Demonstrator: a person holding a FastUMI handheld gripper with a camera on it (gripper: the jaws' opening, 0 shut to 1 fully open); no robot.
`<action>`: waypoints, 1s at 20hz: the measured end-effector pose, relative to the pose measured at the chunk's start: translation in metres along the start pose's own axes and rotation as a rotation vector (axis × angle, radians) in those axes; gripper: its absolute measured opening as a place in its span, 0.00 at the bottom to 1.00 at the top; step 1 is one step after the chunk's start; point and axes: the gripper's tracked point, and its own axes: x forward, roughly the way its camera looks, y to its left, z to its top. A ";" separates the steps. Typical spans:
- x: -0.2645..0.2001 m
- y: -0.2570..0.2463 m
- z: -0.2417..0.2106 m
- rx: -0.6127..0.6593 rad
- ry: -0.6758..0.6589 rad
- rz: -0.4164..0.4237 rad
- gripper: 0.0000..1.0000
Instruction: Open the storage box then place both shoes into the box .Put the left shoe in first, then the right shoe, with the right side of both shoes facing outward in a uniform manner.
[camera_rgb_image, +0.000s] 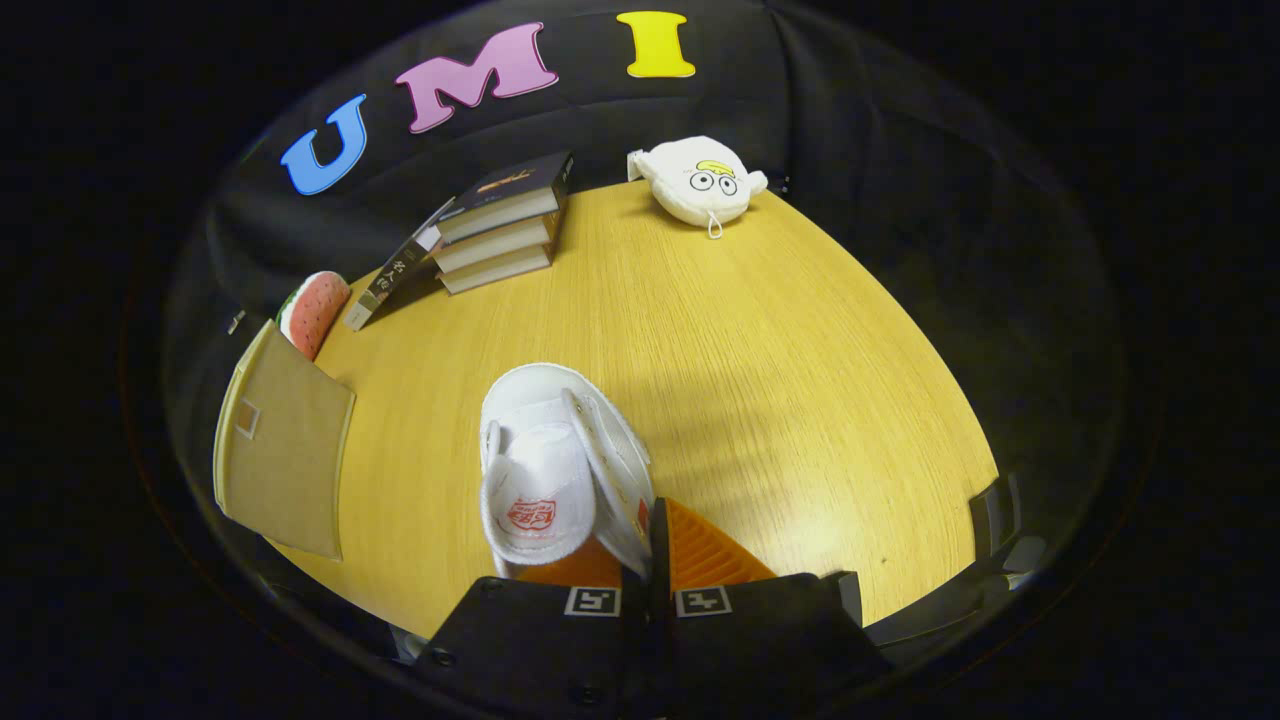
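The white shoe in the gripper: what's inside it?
Looking into the white shoe, you see its pale insole with a red printed mark. The toe end is covered by the strap. The gripper pinches the shoe's side wall between its closed fingers.

A staged booth: wooden table (760, 330), black cloth wall (850, 110), stacked books (500, 225).

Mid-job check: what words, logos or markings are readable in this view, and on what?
White fabric shoe, red emblem on its tongue: blurred, unreadable.
Dark leaning book, pale print on its spine: too small to read.
Claw, shut on the shoe's side wall, two square markers on it: coded patterns, no words.
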 end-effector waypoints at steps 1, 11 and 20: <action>-0.009 0.008 0.009 0.019 -0.017 0.014 0.05; -0.093 0.178 0.085 0.105 -0.081 0.184 0.05; -0.092 0.341 0.069 0.130 0.029 0.242 0.05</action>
